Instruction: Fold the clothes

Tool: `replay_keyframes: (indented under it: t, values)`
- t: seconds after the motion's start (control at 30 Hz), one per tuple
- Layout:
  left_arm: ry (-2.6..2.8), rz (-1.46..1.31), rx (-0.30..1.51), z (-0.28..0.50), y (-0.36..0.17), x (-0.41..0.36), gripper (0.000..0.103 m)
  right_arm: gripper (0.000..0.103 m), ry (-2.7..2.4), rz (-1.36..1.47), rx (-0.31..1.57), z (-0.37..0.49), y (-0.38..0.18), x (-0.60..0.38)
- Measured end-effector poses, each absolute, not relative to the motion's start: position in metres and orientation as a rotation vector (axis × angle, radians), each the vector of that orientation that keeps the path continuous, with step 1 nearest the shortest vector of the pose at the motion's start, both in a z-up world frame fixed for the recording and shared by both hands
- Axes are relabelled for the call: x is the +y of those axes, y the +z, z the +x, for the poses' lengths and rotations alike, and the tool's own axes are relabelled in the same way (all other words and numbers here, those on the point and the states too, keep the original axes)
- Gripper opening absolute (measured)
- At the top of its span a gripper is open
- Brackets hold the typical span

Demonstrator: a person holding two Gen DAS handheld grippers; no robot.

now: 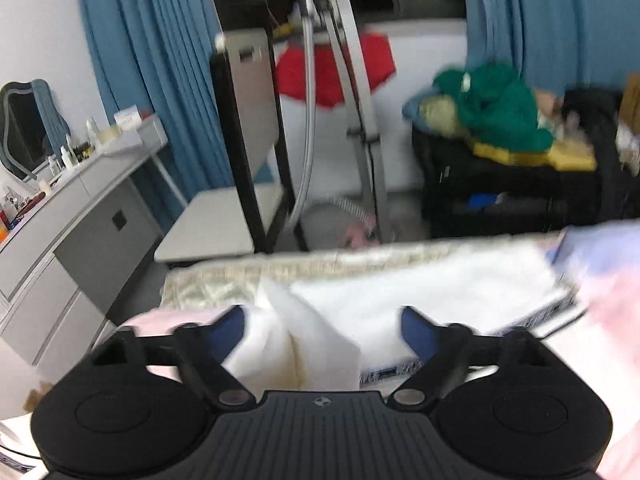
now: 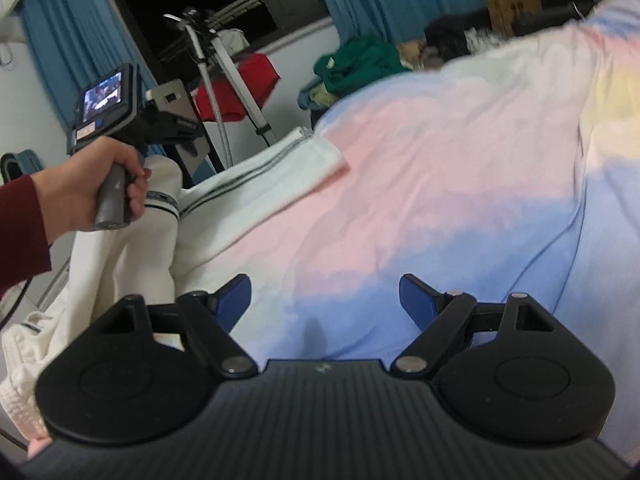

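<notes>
My left gripper (image 1: 322, 326) has its blue-padded fingers (image 1: 230, 330) spread wide. A raised peak of the white knitted garment with dark stripe trim (image 1: 420, 292) stands between them, but neither pad presses on it, so I judge nothing is gripped. The view is blurred and I cannot tell whether the fabric touches either pad.

My right gripper (image 2: 324, 300) likewise has its fingers (image 2: 416, 300) spread, with nothing between them. It hovers over the pastel pink, blue and white bed cover (image 2: 440, 168), clear of the garment.

In the right wrist view the white garment lies at the left edge of the bed. One flat portion extends across the cover; the rest is bunched and hangs in loose folds below my left hand (image 2: 100, 184), which grips the handle of the left unit.

Progress: early, by my assessment. The garment is neither spread flat nor folded; no tidy crease or stacked layers show. Spreading, folding and squaring off all remain. A heap of green and other clothes (image 1: 500, 116) lies well apart in the background, unfolded.
</notes>
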State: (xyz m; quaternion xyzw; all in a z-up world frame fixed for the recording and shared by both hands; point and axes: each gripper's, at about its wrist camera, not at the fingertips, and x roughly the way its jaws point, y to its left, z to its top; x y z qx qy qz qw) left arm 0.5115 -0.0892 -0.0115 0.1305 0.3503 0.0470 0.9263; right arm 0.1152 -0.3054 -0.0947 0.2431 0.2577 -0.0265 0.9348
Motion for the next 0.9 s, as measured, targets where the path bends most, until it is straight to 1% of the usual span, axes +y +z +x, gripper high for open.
replay_keyframes:
  t: [0.07, 0.1, 0.13, 0.2, 0.3, 0.33, 0.37, 0.63, 0.77, 0.9]
  values:
    - [0.108, 0.323, 0.710, 0.511, -0.015, -0.092, 0.035, 0.083, -0.062, 0.504, 0.529, 0.117, -0.097, -0.307]
    - [0.112, 0.336, 0.691, 0.504, -0.015, -0.092, 0.028, 0.083, -0.065, 0.507, 0.530, 0.118, -0.098, -0.307]
    - [0.117, 0.348, 0.671, 0.498, -0.014, -0.091, 0.016, 0.083, -0.066, 0.504, 0.530, 0.118, -0.098, -0.306]
    - [0.103, 0.340, 0.645, 0.480, -0.007, -0.093, 0.011, 0.083, -0.064, 0.497, 0.526, 0.116, -0.098, -0.306]
    - [0.048, 0.348, 0.575, 0.433, 0.014, -0.093, 0.008, 0.083, -0.076, 0.484, 0.516, 0.114, -0.096, -0.306]
    - [0.024, 0.354, 0.544, 0.412, 0.022, -0.093, 0.004, 0.083, -0.081, 0.482, 0.513, 0.112, -0.095, -0.306]
    - [0.001, 0.359, 0.513, 0.390, 0.030, -0.092, 0.003, 0.083, -0.087, 0.480, 0.510, 0.111, -0.094, -0.306]
    - [-0.210, 0.323, 0.449, 0.208, 0.050, -0.055, 0.002, 0.083, -0.057, 0.523, 0.486, 0.094, -0.082, -0.309]
    - [-0.273, 0.247, 0.412, 0.122, 0.038, -0.031, 0.002, 0.083, -0.022, 0.592, 0.449, 0.075, -0.074, -0.318]
    - [-0.271, 0.121, 0.433, 0.063, 0.011, -0.001, 0.002, 0.084, 0.035, 0.757, 0.439, 0.061, -0.075, -0.333]
